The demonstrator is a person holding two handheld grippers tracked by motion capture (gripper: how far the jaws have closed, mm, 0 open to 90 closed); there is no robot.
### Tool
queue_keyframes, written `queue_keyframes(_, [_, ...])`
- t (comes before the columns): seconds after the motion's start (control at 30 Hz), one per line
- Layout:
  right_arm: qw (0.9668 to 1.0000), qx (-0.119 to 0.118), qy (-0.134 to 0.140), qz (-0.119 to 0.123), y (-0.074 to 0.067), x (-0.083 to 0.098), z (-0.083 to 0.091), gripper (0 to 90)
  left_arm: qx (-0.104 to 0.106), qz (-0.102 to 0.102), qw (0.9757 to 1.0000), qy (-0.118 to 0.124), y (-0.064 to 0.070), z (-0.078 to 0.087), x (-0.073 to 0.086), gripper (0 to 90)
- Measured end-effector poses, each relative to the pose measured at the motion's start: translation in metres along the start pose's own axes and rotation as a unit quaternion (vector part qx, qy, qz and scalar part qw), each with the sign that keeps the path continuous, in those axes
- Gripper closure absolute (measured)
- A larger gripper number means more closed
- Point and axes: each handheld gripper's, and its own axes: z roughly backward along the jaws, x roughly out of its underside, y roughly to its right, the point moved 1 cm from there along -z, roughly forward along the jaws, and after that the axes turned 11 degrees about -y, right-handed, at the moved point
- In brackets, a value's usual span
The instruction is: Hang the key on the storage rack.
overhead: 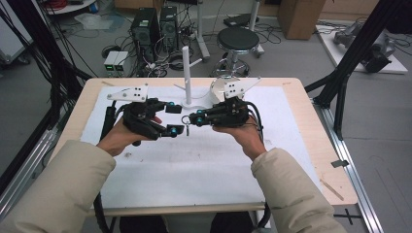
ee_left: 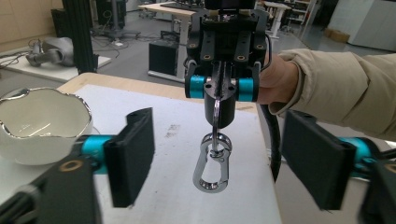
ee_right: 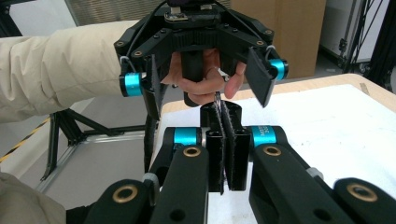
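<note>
A silver carabiner [ee_left: 212, 164] hangs from a small metal ring [ee_left: 216, 112] above the white mat [overhead: 194, 160]. My right gripper [ee_left: 223, 88] is shut on that ring, and its jaws are pressed together in the right gripper view [ee_right: 226, 149]. In the high view the carabiner [overhead: 186, 124] dangles between the two grippers at the table's middle. My left gripper [ee_left: 224, 158] faces it and is open. Its two pads stand wide apart on either side of the carabiner without touching it. From above, the left gripper [overhead: 174, 118] is just left of the right gripper [overhead: 194, 118].
A white post on a round base [overhead: 186, 73] stands just behind the grippers. A white bowl [ee_left: 42, 123] with a dark rim sits beside the post at the back right [overhead: 221, 87]. The wooden table edge [overhead: 320, 145] frames the mat.
</note>
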Motion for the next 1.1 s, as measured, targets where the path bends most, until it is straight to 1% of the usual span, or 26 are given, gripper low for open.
queue_keyframes(0.03, [1.0000, 0.000, 0.001, -0.001, -0.0003, 0.0001, -0.0001, 89.0, -0.002, 0.000, 1.0000, 0.000, 0.0003, 0.0000, -0.0002, 29.9])
queue_keyframes(0.07, [1.0000, -0.002, 0.002, -0.001, -0.0003, 0.0000, -0.0001, 89.0, -0.003, -0.002, 1.0000, -0.002, 0.0003, 0.0003, -0.0002, 37.5])
queue_keyframes(0.1, [1.0000, -0.002, 0.003, -0.001, -0.0006, -0.0001, -0.0001, 89.0, -0.004, -0.004, 1.0000, -0.006, 0.0002, 0.0005, -0.0001, 40.3])
queue_keyframes(0.13, [1.0000, -0.002, 0.003, -0.001, -0.0006, -0.0001, -0.0001, 89.0, -0.004, -0.002, 1.0000, -0.008, 0.0004, 0.0006, 0.0001, 40.3])
queue_keyframes(0.17, [1.0000, -0.002, 0.003, -0.001, -0.0008, -0.0002, 0.0000, 89.0, -0.001, 0.000, 1.0000, -0.006, 0.0005, 0.0003, 0.0007, 43.5])
queue_keyframes(0.2, [1.0000, -0.002, 0.002, 0.000, -0.0010, -0.0001, 0.0002, 88.9, -0.001, 0.000, 1.0000, -0.008, 0.0002, 0.0004, 0.0009, 50.2])
queue_keyframes(0.23, [1.0000, -0.002, 0.002, 0.000, -0.0010, -0.0001, 0.0002, 88.9, -0.002, 0.001, 1.0000, -0.009, 0.0001, 0.0003, 0.0012, 50.2])
queue_keyframes(0.4, [1.0000, -0.005, 0.002, -0.001, -0.0017, -0.0002, 0.0005, 89.0, 0.000, 0.009, 0.9999, -0.012, -0.0015, 0.0005, 0.0024, 60.2])
queue_keyframes(0.47, [1.0000, -0.004, 0.002, 0.001, -0.0015, -0.0002, 0.0000, 89.0, 0.000, 0.017, 0.9998, -0.014, -0.0019, 0.0011, 0.0023, 64.5])
queue_keyframes(0.53, [1.0000, -0.005, 0.001, 0.001, -0.0014, -0.0001, -0.0001, 89.0, -0.008, 0.020, 0.9997, -0.014, -0.0020, 0.0023, 0.0021, 69.1])
queue_keyframes(0.57, [1.0000, -0.004, 0.002, -0.002, -0.0018, -0.0002, -0.0004, 89.0, -0.007, 0.021, 0.9997, -0.011, -0.0024, 0.0026, 0.0023, 71.0])
queue_keyframes(0.63, [1.0000, -0.004, 0.000, -0.001, -0.0021, -0.0002, -0.0019, 89.0, -0.003, 0.023, 0.9997, -0.012, -0.0023, 0.0030, 0.0023, 71.8])
queue_keyframes(0.7, [1.0000, -0.007, -0.001, 0.000, -0.0024, -0.0004, -0.0032, 88.9, 0.003, 0.019, 0.9997, -0.016, -0.0020, 0.0025, 0.0026, 72.1])
queue_keyframes(0.77, [1.0000, -0.005, -0.001, -0.001, -0.0022, -0.0004, -0.0033, 88.9, 0.003, 0.019, 0.9997, -0.018, -0.0008, 0.0015, 0.0024, 72.8])
queue_keyframes(0.9, [1.0000, -0.006, -0.001, 0.000, -0.0023, -0.0004, -0.0039, 89.0, 0.008, 0.023, 0.9996, -0.015, -0.0016, 0.0022, 0.0022, 79.9])
queue_keyframes(1.0, [1.0000, -0.007, -0.001, 0.001, -0.0021, -0.0005, -0.0036, 88.9, 0.014, 0.026, 0.9995, -0.015, -0.0012, 0.0022, 0.0023, 82.4])
queue_keyframes(1.07, [1.0000, -0.006, -0.001, -0.004, -0.0023, -0.0002, -0.0037, 88.9, 0.014, 0.027, 0.9994, -0.016, -0.0011, 0.0025, 0.0021, 85.5])
queue_keyframes(1.1, [1.0000, -0.006, -0.001, -0.004, -0.0023, -0.0002, -0.0037, 88.9, 0.016, 0.030, 0.9993, -0.015, -0.0011, 0.0025, 0.0021, 85.5])
